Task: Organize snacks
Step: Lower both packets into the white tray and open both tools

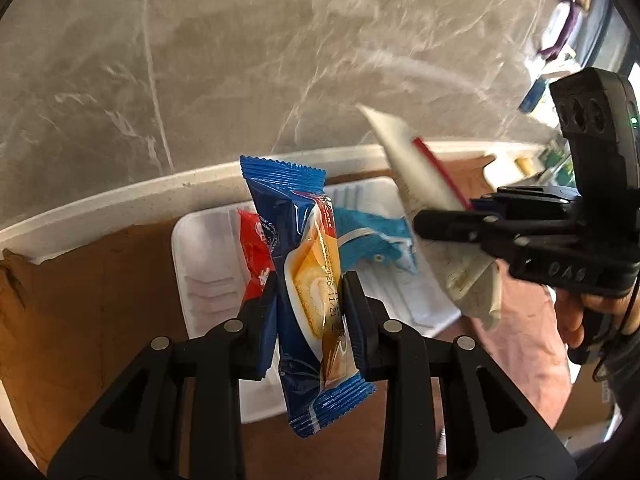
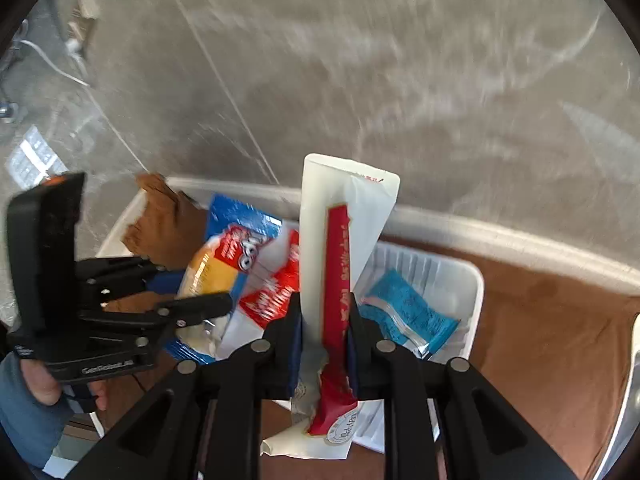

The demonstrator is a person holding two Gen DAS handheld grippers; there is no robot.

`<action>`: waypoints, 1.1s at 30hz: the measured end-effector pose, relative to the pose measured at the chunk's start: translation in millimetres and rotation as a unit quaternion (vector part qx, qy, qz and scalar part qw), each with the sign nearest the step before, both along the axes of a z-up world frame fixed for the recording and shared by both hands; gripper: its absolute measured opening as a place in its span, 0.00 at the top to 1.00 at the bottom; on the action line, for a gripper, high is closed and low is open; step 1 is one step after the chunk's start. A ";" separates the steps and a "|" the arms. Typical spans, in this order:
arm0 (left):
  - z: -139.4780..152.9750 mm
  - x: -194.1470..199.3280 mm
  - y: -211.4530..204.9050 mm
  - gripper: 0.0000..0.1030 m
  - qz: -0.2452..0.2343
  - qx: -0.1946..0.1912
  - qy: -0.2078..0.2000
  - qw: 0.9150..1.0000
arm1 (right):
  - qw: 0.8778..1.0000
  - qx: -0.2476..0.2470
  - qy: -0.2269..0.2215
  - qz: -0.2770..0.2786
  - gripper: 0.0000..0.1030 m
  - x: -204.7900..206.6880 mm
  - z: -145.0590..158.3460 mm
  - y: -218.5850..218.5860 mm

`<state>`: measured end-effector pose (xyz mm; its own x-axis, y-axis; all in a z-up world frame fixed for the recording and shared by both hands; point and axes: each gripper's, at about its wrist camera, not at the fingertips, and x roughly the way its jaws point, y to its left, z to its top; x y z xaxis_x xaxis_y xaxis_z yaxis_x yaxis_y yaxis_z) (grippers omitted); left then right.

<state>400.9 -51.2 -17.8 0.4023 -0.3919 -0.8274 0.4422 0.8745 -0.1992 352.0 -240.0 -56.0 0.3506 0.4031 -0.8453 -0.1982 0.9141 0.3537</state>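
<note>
floor (image 1: 200, 60): grey marbled tile is seen far below both cameras – streaked with motion blur, worst in the right wrist view.
table (image 1: 100, 300): brown top with a pale raised edge; both grippers are held above it, probably so the packets can be lowered from overhead.
tray (image 1: 208, 264): white ribbed plastic tray, resting on the table. it looks like the collecting spot for the snacks, judging by what is already lying in it.
left gripper (image 1: 310, 292): jaws are pinched on the blue cake packet (image 1: 308, 280), which is gripped around its middle and held upright over the tray, both ends sticking out free. the grip is likely taken mid-body so the packet doesn't flop.
right gripper (image 2: 325, 316): jaws are pressed onto the white and red sachet (image 2: 340, 248), held upright just beside the left one, over the same tray – its lower end is crumpled below the fingers.
red packet (image 1: 256, 248): mostly hidden behind the left fingers and the blue cake packet in the left view; whether it is lying in the tray or touching the held packet can't be told.
light blue packet (image 2: 408, 312): lying flat in the tray, well clear of both grips.
hard to read: the printing on every wrapper is blurred or cut off, so no brand can be made out.
</note>
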 end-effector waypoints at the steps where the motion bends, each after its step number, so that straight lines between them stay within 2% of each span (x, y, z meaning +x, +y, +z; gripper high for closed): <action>1: -8.0 6.6 -3.1 0.73 0.001 0.007 0.004 1.000 | 1.000 -0.003 0.008 0.000 0.80 2.4 -8.5 1.3; 10: -60.0 28.0 -18.6 0.73 0.000 0.032 0.030 0.999 | 0.998 -0.035 0.047 0.003 0.80 10.2 -57.3 17.0; 18: -75.6 28.9 -27.9 0.72 0.004 0.047 0.026 0.999 | 0.997 -0.059 0.057 0.009 0.80 9.1 -74.9 25.8; 20: -76.4 24.6 -24.0 0.68 0.017 0.040 0.027 0.999 | 0.997 -0.059 0.058 0.004 0.79 9.2 -76.3 25.3; 22: -74.5 25.6 -20.0 0.42 0.027 0.037 0.026 0.999 | 0.997 -0.061 0.057 0.002 0.78 9.5 -76.4 25.3; 23: -74.6 25.4 -19.0 0.38 0.031 0.037 0.024 0.999 | 0.997 -0.061 0.057 0.002 0.77 9.1 -76.7 25.5; 27: -71.4 21.2 -16.5 0.35 0.035 0.033 0.016 0.999 | 0.996 -0.067 0.054 0.003 0.74 10.1 -76.3 33.7; 29: -65.8 17.3 -14.7 0.31 0.035 0.029 0.009 0.999 | 0.996 -0.066 0.052 0.000 0.68 9.2 -73.5 33.8; 33: -46.9 7.9 -7.2 0.31 0.041 0.011 -0.008 0.999 | 0.997 -0.069 0.039 -0.006 0.59 6.6 -63.0 30.9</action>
